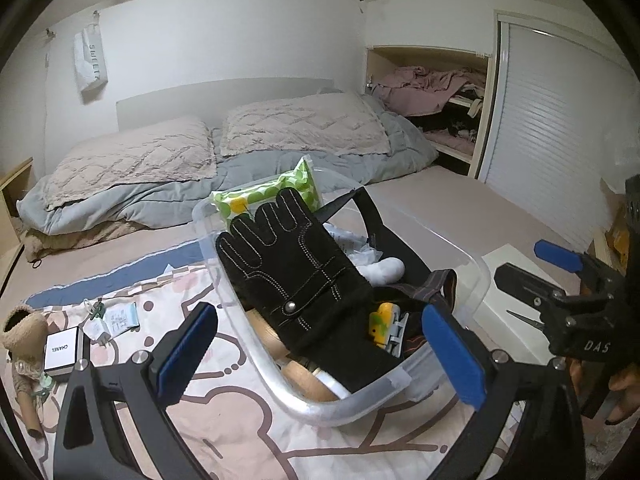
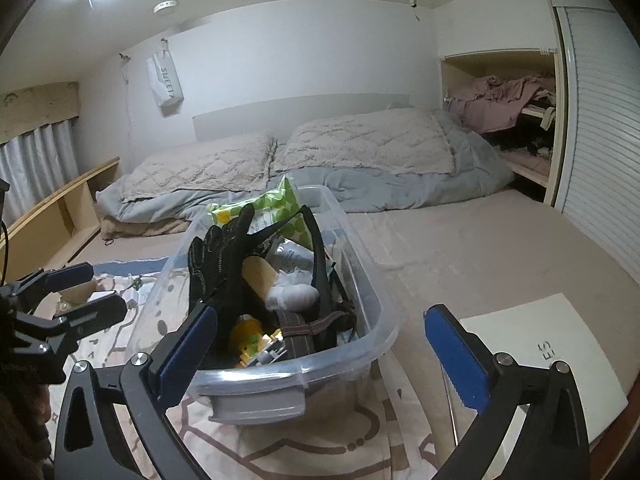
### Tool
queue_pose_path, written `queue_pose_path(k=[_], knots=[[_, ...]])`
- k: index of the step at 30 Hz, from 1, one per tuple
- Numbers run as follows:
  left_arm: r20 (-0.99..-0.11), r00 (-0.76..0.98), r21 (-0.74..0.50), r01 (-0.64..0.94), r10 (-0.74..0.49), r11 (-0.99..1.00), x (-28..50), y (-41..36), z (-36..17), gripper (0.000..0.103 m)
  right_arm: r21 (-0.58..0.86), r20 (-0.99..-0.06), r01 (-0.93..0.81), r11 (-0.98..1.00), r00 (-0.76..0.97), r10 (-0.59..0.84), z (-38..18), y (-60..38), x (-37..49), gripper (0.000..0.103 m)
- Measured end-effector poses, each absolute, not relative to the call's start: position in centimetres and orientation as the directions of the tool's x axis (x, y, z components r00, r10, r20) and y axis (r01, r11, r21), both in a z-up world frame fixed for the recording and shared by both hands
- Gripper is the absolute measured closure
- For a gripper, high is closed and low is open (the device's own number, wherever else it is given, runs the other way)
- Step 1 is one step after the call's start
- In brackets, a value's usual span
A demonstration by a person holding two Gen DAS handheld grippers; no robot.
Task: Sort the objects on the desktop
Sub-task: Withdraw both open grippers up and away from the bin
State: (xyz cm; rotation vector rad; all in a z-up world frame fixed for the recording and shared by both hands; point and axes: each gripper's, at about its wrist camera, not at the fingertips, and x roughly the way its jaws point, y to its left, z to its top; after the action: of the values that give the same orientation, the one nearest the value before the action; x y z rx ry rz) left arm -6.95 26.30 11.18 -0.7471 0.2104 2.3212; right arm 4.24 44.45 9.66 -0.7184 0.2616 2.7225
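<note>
A black glove (image 1: 296, 276) is draped over the clear bin (image 1: 476, 276) — jaws of both the left gripper (image 1: 320, 354) and the right gripper (image 2: 320, 354) are spread wide, empty.

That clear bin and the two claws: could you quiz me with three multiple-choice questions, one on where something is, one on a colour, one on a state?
1. Where does the black glove lie?
A. On a pillow
B. On top of the things in the clear bin
C. On the white box

2. What colour are the pads on the claws?
A. Blue
B. Red
C. Yellow

3. How does the right claw stand?
A. Shut on the glove
B. Shut on the bin's rim
C. Open, holding nothing

Answers:
1 B: the glove is spread across the bin's contents, in front of the green dotted pack.
2 A: both claws show blue pads on black fingers.
3 C: its jaws stand wide apart with nothing pressed between them; the left claw is open too.
</note>
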Motion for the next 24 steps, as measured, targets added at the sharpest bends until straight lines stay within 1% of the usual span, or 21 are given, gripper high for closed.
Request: queue_pose_path(k=[13,24], knots=[[-0.541,-0.624,-0.055,-0.643,0.564,-0.764,-5.6,23.8,11.8,0.0,0.09,-0.469,-0.333,-0.939,-0.845,0.255,10.2,42.3,5.9,0.0],[-0.526,-0.656,-0.044,-0.615,0.542,-0.787,-4.5,20.8,10.5,0.0,0.127,-0.463,-0.309,-0.942,-0.859,0.219,8.6,40.7,6.8,0.0]])
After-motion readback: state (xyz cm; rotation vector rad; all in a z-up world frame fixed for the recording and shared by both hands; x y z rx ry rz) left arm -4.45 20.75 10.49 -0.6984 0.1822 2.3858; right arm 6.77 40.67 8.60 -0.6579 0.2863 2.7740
